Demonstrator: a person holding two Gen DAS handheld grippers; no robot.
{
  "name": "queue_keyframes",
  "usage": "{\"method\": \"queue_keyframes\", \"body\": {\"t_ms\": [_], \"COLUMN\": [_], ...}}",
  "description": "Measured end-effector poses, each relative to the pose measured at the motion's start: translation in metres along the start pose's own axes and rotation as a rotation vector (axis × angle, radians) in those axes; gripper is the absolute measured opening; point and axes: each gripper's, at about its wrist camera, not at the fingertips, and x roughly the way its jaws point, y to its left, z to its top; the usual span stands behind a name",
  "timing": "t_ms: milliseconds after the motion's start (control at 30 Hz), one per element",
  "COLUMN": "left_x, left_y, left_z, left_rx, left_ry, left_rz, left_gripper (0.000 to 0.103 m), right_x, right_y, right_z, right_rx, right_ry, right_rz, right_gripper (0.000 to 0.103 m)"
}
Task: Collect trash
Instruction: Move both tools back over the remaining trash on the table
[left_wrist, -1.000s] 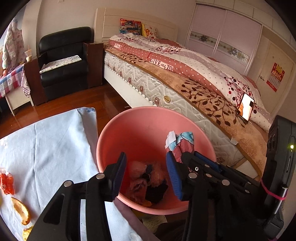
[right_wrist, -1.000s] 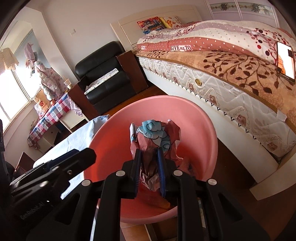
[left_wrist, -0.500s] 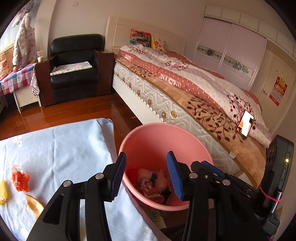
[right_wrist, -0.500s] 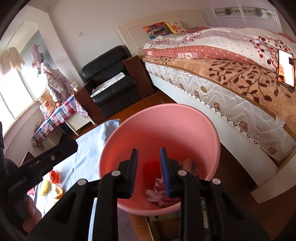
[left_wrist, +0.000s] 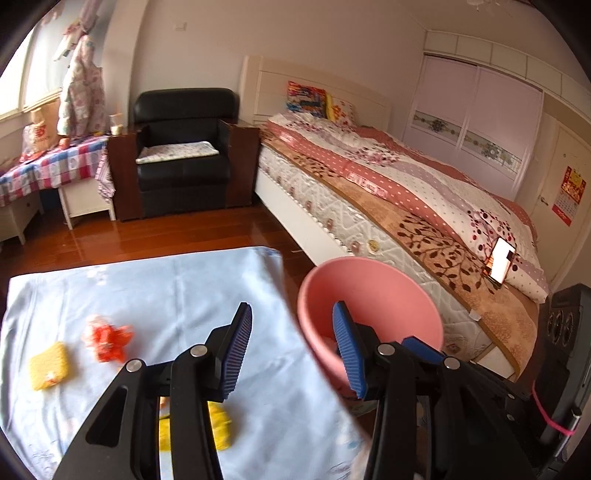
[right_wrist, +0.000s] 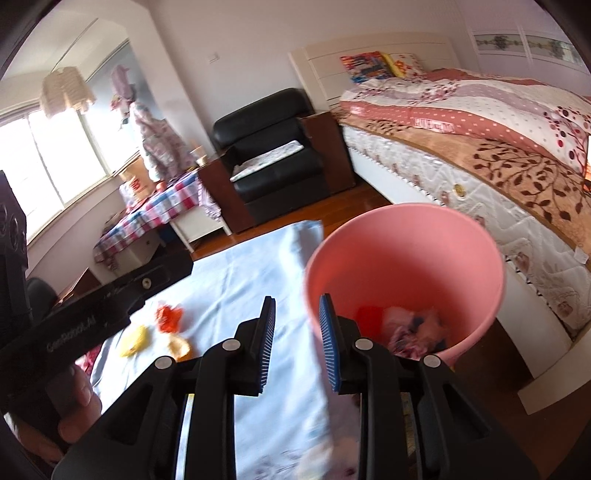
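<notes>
The left hand-held gripper (left_wrist: 291, 352) has its blue ribbed jaws wide apart, with nothing between them. The right hand-held gripper (right_wrist: 297, 343) has a narrow gap, also empty. Both hang above the tabletop with a light blue cloth (left_wrist: 155, 291). The round pink plastic bin (right_wrist: 406, 258) stands just beside the cloth's edge, with crumpled wrappers (right_wrist: 402, 328) inside. A crumpled orange wrapper (left_wrist: 107, 338) and yellow scraps (left_wrist: 50, 365) lie on the cloth.
</notes>
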Motion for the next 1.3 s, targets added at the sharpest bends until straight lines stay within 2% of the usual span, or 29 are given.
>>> {"method": "queue_keyframes", "body": {"t_ms": [367, 567, 700, 967, 1300], "left_x": [-0.065, -0.092, -0.105, -0.128, -0.141], "left_y": [0.086, 0.109, 0.122, 0.133, 0.129], "left_z": [-0.029, -0.06, -0.079, -0.099, -0.106], "left_rx": [-0.116, -0.112, -0.141, -0.215, -0.238], "left_ry": [-0.032, -0.017, 0.006, -0.014, -0.016], "left_rz": [0.112, 0.166, 0.18, 0.191, 0.186], "left_gripper": [0.045, 0.045, 0.045, 0.045, 0.057], "right_x": [-0.007, -0.014, -0.017, -0.038, -0.058], "right_y": [0.053, 0.075, 0.091, 0.114, 0.123], "right_z": [-0.042, -0.058, -0.071, -0.078, -0.079], "right_rx": [-0.025, -0.065, -0.106, -0.167, -0.195], "right_ry": [0.067, 0.086, 0.123, 0.093, 0.064], "right_rz": [0.063, 0.098, 0.125, 0.168, 0.194], "right_gripper": [0.025, 0.025, 0.025, 0.025, 0.025]}}
